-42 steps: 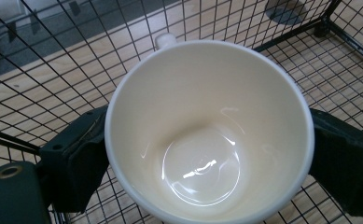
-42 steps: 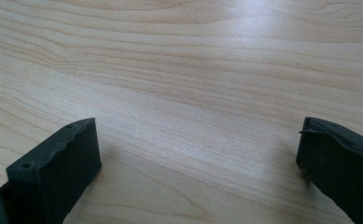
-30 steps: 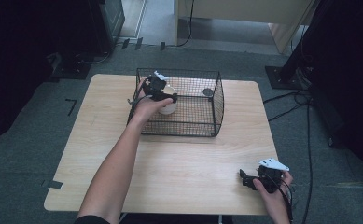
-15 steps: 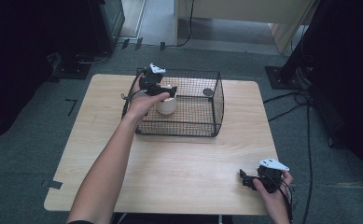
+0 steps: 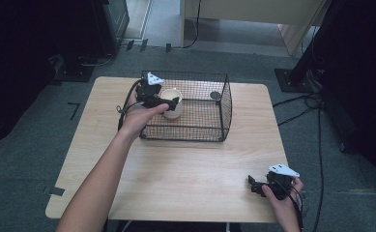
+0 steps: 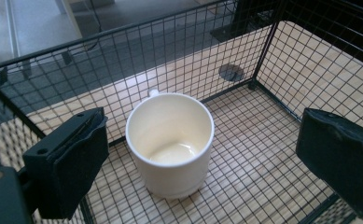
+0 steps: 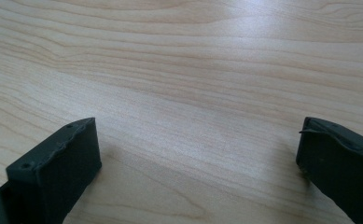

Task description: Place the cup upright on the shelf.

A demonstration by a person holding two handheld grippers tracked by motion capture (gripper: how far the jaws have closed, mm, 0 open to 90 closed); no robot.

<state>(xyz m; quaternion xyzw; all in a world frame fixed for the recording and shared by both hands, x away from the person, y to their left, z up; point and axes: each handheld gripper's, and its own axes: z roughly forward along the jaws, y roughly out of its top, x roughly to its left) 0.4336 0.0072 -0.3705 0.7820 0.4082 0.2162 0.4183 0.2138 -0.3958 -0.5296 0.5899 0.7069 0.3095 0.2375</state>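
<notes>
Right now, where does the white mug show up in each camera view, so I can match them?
High view: the white mug stands in the wire basket's left half, just right of the left hand-held gripper.
Left gripper view: mug at centre, between open jaws.
Right gripper view: bare wooden table, no mug.
Shared landmark: the dark disc at the basket's far corner.

Lab: cables (image 5: 316,104), stand bases (image 5: 296,79)

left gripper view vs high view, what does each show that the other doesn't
Left gripper view alone: the inside of the mug, bare, and its handle at the far side. High view alone: the right tool low at the table's near right corner, and the floor around. Both: mug upright in the wire basket, a dark disc in the far corner, left tool open.
</notes>
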